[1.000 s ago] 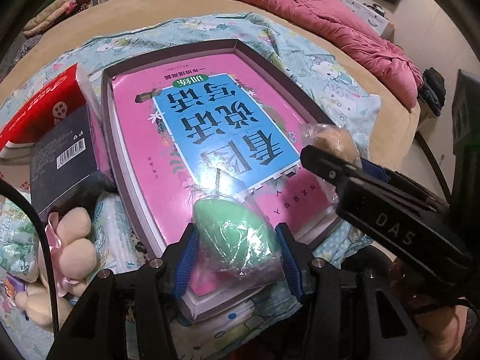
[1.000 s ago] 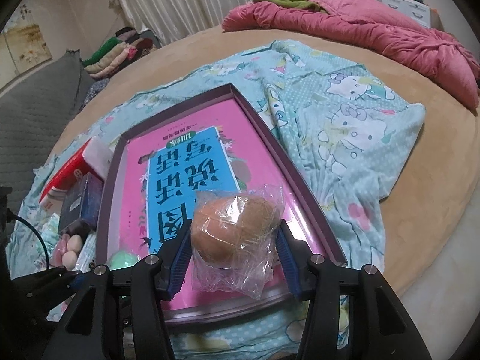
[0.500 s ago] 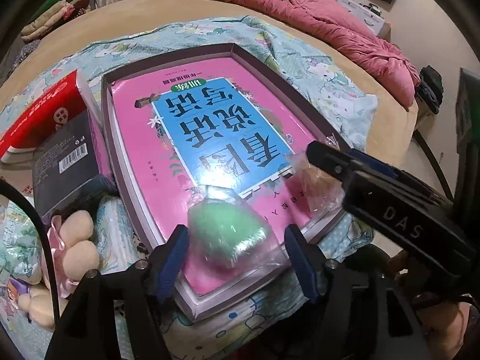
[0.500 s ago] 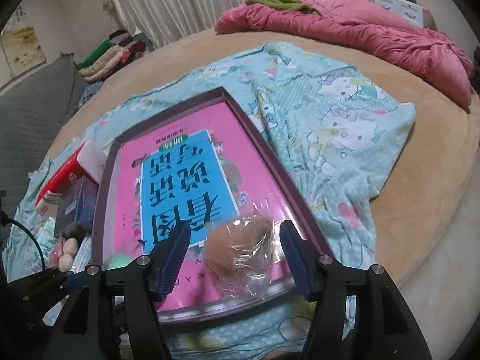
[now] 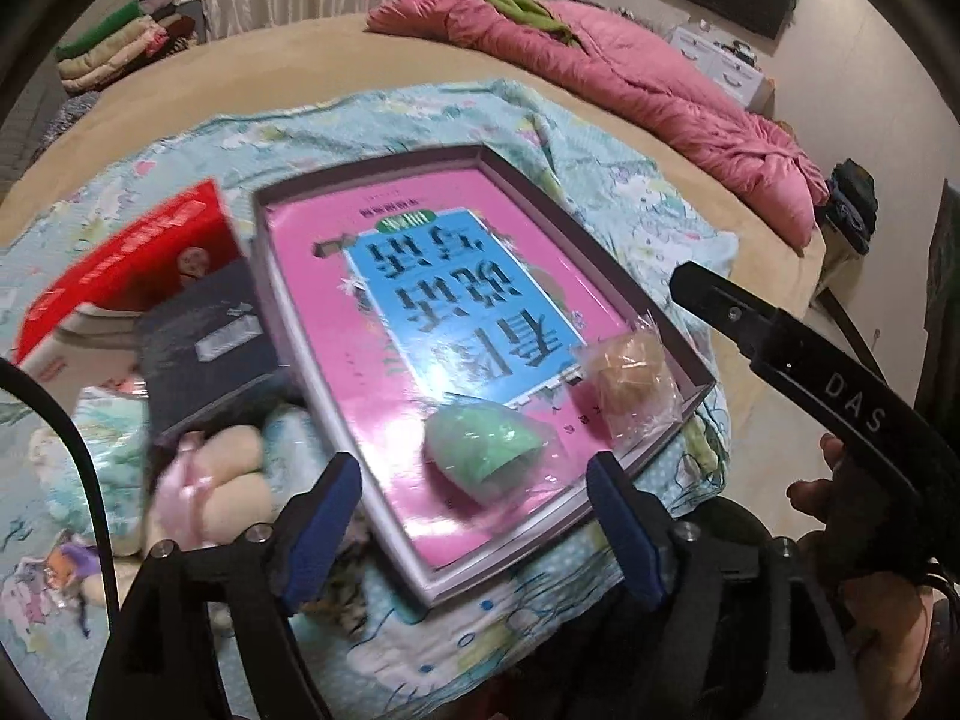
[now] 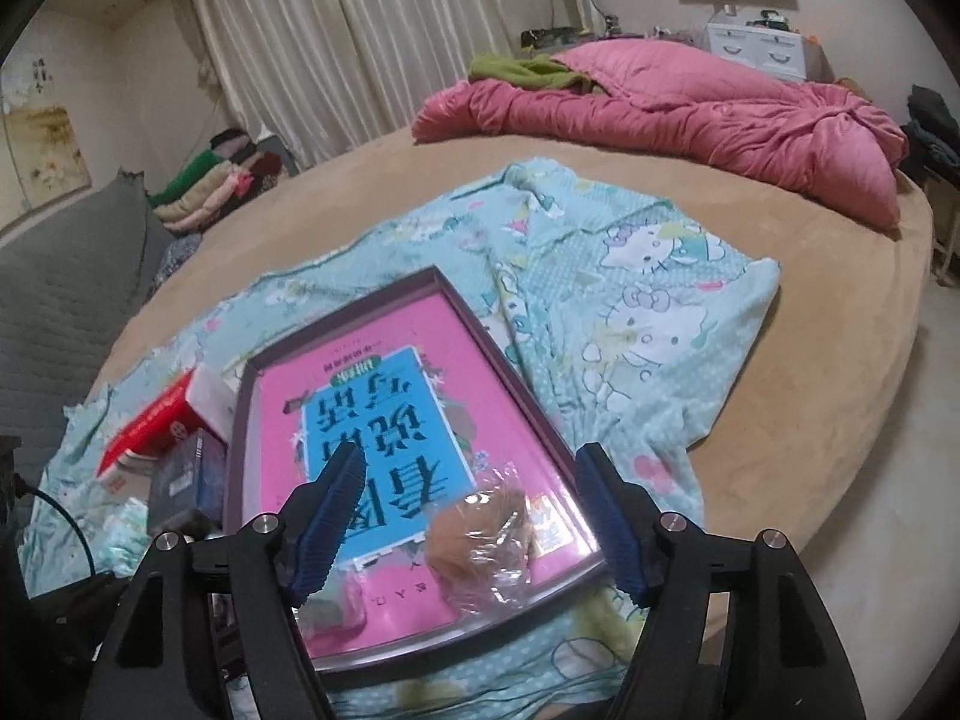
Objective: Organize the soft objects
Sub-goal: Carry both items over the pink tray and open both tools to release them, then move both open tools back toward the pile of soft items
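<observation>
Green sponge (image 5: 480, 444): a soft, egg-shaped, pale green piece sealed in a clear wrapper. It lies near the near edge of the pink book cover, inside the tray, with its pointed end toward the near side.
Tan sponge (image 6: 483, 525): a rounded, light brown piece in a crinkled clear bag. It lies at the near right corner of the tray, just right of the green sponge and apart from it.
Left gripper (image 5: 474, 525): its jaws have just been opening and stand wide apart. The green sponge lies ahead of them on the book, and neither blue pad touches it; it is released.
Right gripper (image 6: 468, 519): its jaws have also just been opening and are spread wide. The tan sponge sits between and below the blue pads, free of both.
Tray (image 5: 666, 330): a shallow dark purple box with low walls, resting on the cloth and holding the book flat.
Book (image 5: 384, 324): a pink cover with a blue panel of large printed characters, filling most of the tray.
Cloth (image 6: 648, 324): a pale teal sheet with cartoon prints, spread over the tan bed.
Boxes: a red box (image 5: 132, 258) and a dark box (image 5: 204, 348) lie left of the tray.
Plush toy (image 5: 222, 480): cream and pink, near left of the tray, blurred.
Quilt (image 6: 690, 102): a pink heap at the far side of the bed.
</observation>
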The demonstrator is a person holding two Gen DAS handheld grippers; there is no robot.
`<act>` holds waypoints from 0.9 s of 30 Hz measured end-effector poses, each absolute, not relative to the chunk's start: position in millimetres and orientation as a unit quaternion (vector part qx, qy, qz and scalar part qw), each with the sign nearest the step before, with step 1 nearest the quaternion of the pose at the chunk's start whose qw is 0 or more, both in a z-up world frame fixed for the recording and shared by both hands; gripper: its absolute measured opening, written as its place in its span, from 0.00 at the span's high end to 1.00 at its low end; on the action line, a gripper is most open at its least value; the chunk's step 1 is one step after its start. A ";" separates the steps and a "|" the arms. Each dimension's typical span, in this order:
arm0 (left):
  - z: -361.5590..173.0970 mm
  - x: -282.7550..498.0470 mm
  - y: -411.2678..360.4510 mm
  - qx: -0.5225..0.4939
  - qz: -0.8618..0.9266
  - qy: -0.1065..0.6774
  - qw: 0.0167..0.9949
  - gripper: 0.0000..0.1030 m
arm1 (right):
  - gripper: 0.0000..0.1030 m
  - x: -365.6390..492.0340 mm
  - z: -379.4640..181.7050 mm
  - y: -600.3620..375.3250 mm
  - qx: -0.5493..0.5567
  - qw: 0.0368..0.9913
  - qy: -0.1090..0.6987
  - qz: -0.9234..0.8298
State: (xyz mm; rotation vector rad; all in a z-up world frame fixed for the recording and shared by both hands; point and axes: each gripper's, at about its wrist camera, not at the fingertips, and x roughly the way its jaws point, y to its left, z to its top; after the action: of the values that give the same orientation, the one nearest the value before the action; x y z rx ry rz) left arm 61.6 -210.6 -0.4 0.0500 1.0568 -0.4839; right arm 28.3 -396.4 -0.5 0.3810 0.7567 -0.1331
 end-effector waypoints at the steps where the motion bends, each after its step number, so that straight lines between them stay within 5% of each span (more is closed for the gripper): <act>1: 3.2 59.7 -206.0 0.022 -0.225 0.495 0.839 0.22 | 0.27 26.6 3.8 -392.5 0.181 0.912 0.363 -0.062; 27: 68.0 28.1 -44.8 -0.030 -0.084 0.423 0.902 0.19 | 0.24 5.2 77.7 -256.3 0.083 0.938 0.326 0.086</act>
State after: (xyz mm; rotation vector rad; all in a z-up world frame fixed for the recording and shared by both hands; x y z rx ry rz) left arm 28.1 -44.8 68.0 -0.0620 0.8745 -0.1728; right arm 5.2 -256.3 77.7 0.1687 0.6655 0.1755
